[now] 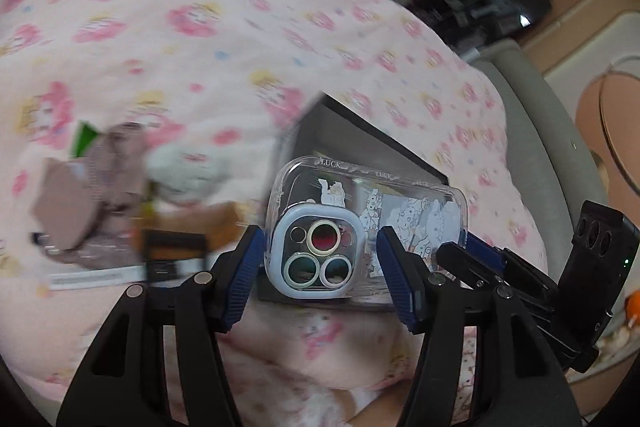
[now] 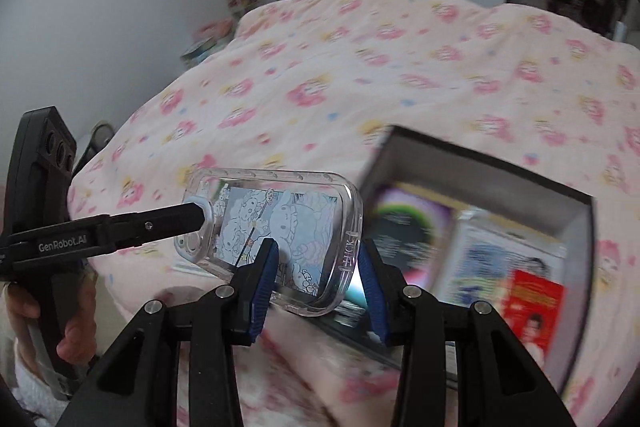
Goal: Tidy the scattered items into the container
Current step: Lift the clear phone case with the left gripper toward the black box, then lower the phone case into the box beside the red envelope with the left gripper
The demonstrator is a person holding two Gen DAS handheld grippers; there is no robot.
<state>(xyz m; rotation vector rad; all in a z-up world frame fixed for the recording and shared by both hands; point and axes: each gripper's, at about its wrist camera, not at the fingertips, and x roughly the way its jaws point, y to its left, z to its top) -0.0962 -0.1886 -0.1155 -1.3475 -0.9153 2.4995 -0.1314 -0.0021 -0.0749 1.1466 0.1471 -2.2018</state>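
Note:
A clear phone case [image 1: 360, 223] with cartoon prints and a blue camera ring hangs above the bed, held at both ends. My left gripper [image 1: 320, 267] is shut on its camera end. My right gripper [image 2: 316, 279] is shut on its other end [image 2: 280, 227]; its fingers also show in the left wrist view [image 1: 476, 259]. The left fingers show in the right wrist view [image 2: 172, 219]. The dark open box [image 2: 576, 211] lies on the bed just right of the case, with packets and cards inside. It sits behind the case in the left wrist view [image 1: 384, 147].
The pink flowered bedspread [image 2: 360, 67] covers the bed. Scattered items lie left of the box: a brown and white plush [image 1: 120, 179], an orange and black packet [image 1: 172, 251], a white strip [image 1: 88, 279]. A grey bed edge [image 1: 528, 115] runs on the right.

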